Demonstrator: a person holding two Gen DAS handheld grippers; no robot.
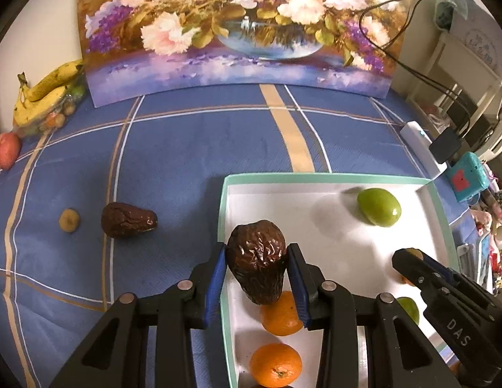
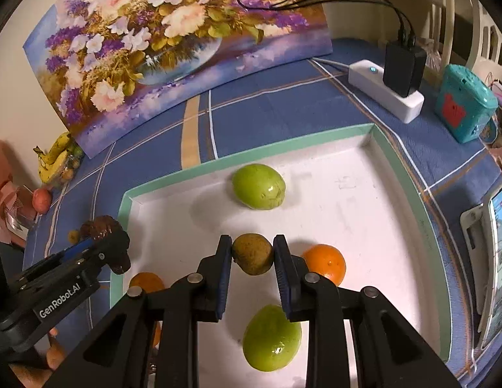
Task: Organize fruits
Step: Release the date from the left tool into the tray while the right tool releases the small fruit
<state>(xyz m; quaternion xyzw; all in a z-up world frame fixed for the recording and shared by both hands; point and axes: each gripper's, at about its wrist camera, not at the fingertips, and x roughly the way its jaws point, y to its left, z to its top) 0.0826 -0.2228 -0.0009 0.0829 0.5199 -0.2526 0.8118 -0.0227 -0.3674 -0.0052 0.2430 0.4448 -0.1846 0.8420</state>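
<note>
My left gripper (image 1: pixel 256 255) is shut on a dark wrinkled avocado (image 1: pixel 257 258), held over the left edge of the white tray (image 1: pixel 328 181). My right gripper (image 2: pixel 252 250) is shut on a small brownish-green round fruit (image 2: pixel 252 253), held above the tray's middle (image 2: pixel 364 194). In the tray lie green fruits (image 2: pixel 259 186) (image 2: pixel 272 338) and oranges (image 2: pixel 325 263) (image 1: pixel 275 363). A second dark avocado (image 1: pixel 128 220) and a small brown fruit (image 1: pixel 69 220) lie on the blue cloth left of the tray. The right gripper also shows in the left wrist view (image 1: pixel 409 258).
Bananas (image 1: pixel 47 93) and a red fruit (image 1: pixel 6 150) sit at the far left by a flower painting (image 1: pixel 244 29). A white power strip (image 2: pixel 385 93) with chargers, a teal box (image 2: pixel 464 103) and a phone (image 2: pixel 496 258) stand at the right.
</note>
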